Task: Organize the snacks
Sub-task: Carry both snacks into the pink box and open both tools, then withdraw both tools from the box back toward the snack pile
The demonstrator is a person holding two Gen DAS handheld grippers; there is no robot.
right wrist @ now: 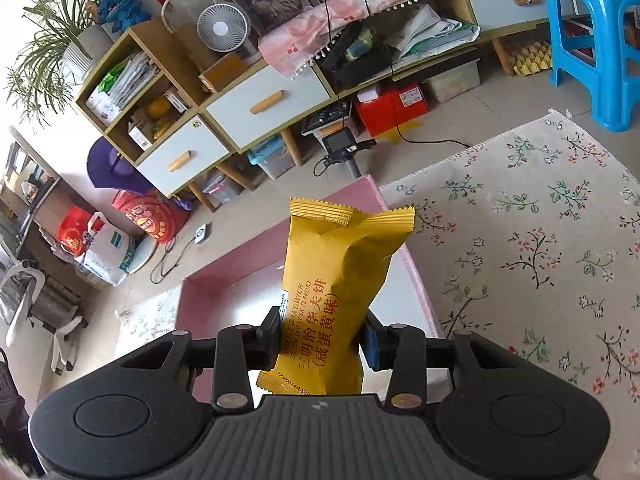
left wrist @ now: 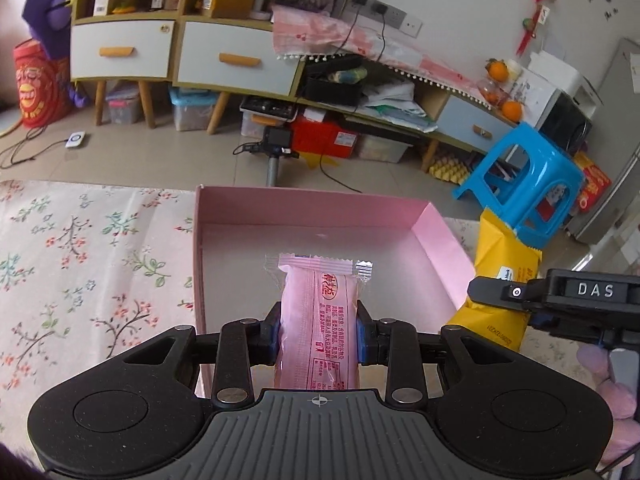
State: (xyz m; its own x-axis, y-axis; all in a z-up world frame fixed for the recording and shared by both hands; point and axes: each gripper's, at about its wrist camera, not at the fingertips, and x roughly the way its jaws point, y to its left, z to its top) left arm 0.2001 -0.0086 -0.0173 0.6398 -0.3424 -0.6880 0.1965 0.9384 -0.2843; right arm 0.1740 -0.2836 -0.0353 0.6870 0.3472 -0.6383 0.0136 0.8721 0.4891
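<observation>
My left gripper (left wrist: 318, 330) is shut on a pink snack packet (left wrist: 316, 312) and holds it above the open pink box (left wrist: 432, 236) on the floral tablecloth. My right gripper (right wrist: 322, 338) is shut on a yellow sandwich-wafer packet (right wrist: 336, 280) and holds it above the right side of the pink box (right wrist: 416, 280). In the left wrist view the yellow packet (left wrist: 500, 256) and the right gripper (left wrist: 500, 294) show just right of the box. What shows of the box's inside holds nothing.
The floral tablecloth (left wrist: 80, 264) spreads left of the box and also to its right (right wrist: 540, 240). Beyond the table edge stand a blue stool (left wrist: 524, 184), a tripod camera (left wrist: 278, 140) and a low cabinet with drawers (left wrist: 236, 60).
</observation>
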